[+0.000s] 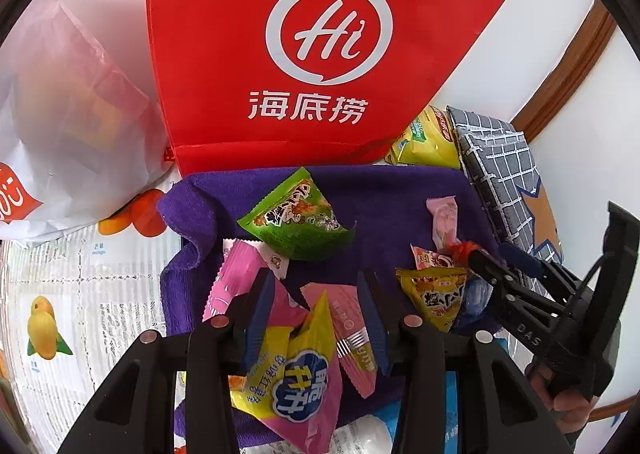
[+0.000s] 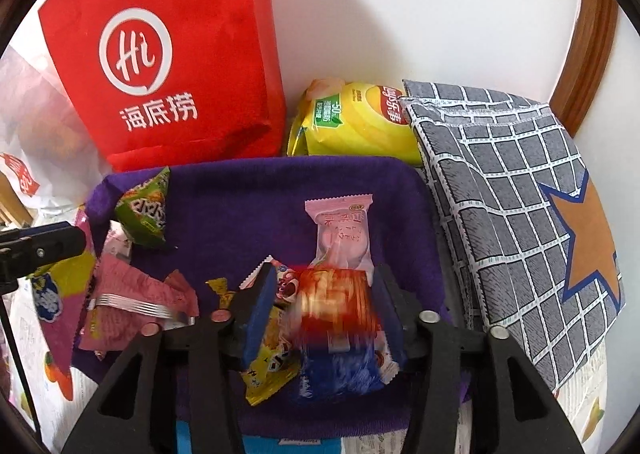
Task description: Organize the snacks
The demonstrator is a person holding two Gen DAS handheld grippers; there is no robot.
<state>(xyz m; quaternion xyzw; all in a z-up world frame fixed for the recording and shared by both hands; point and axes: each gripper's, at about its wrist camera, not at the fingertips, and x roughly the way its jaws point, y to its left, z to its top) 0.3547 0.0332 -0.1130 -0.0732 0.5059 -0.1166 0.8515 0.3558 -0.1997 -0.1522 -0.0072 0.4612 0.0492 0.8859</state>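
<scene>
Two grippers; one purple cloth

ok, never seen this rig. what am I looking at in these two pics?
No robot here: a person holds a two-finger gripper in each hand, and each gripper has a fisheye camera looking along its fingers. One picture is from the left wrist, the other from the right.

Snack packets lie on a purple cloth, among them a green packet and a pink packet. Behind stand a red bag, a chips bag and a checked cloth.

The left gripper is shut on a yellow-pink packet. A blurred red-blue packet sits between the fingers of the right gripper; whether it is gripped I can't tell.
</scene>
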